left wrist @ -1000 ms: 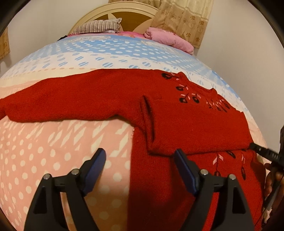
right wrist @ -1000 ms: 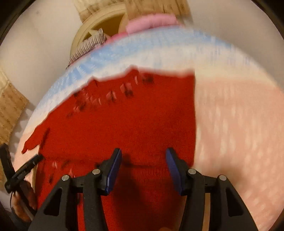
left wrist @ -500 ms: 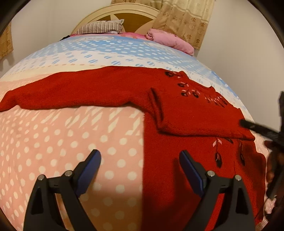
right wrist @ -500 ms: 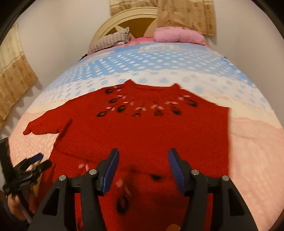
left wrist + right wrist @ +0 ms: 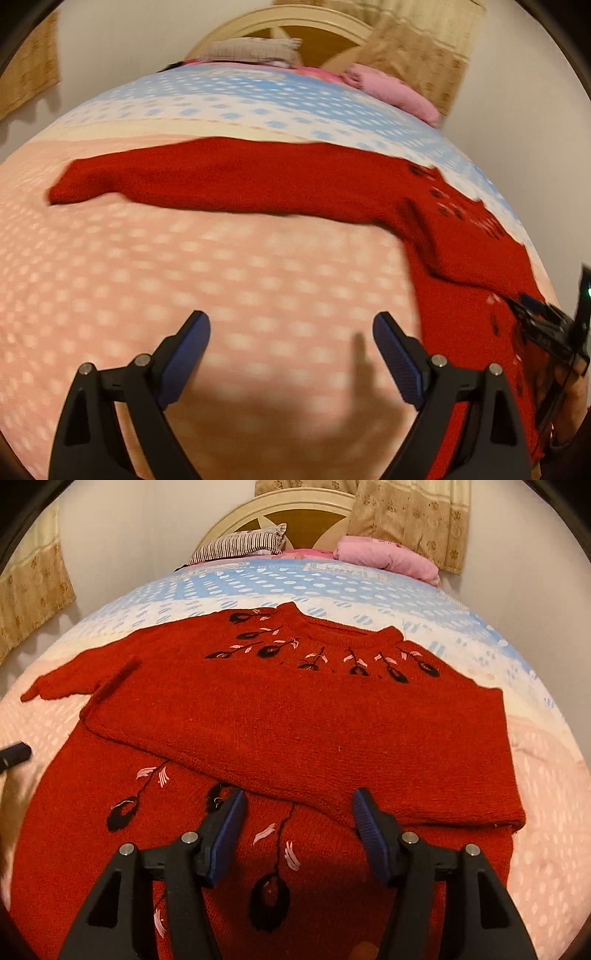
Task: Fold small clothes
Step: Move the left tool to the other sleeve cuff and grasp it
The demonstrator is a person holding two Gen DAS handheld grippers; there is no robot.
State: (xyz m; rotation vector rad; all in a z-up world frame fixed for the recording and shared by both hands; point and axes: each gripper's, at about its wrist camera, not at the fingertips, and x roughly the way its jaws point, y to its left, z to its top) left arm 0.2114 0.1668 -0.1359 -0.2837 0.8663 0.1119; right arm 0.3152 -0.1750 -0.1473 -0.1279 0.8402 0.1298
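Bed: pink, white and blue dotted bedspread [image 5: 229, 280] is covering the whole surface under both tongs and stretching away to a cream headboard [image 5: 295, 506] at the far end.
Far end: striped pillow [image 5: 240, 544] and pink pillow [image 5: 388, 559] are lying against the headboard, well beyond both tongs; patterned tan curtains [image 5: 410, 517] are hanging behind them on the right.
Sweater: red sweater [image 5: 295, 716] with black and pink leaf stitching is lying flat on the bed, neck pointing away from the right tongs. One sleeve is lying folded across the chest, its lower edge just ahead of the right tongs' tips.
Other sleeve: in the left wrist view, the second sleeve [image 5: 207, 177] is stretching out flat, well ahead of the left tongs, its cuff far off to their left.
Left tongs: left tongs [image 5: 291, 332] are standing wide, with only bare pink bedspread between the blue pads; the sweater's body is lying just to their right. The jaws have just been opening further, and the view is blurred.
Right tongs: right tongs [image 5: 297, 808] are hovering over the lower front of the sweater at a medium gap, pads not pressing on the knit. The jaws have just been opening, with sweater fabric below and between them but not gripped.
Edges: the right tongs are showing at the right edge of the left wrist view, a hand [image 5: 574, 398] behind them.
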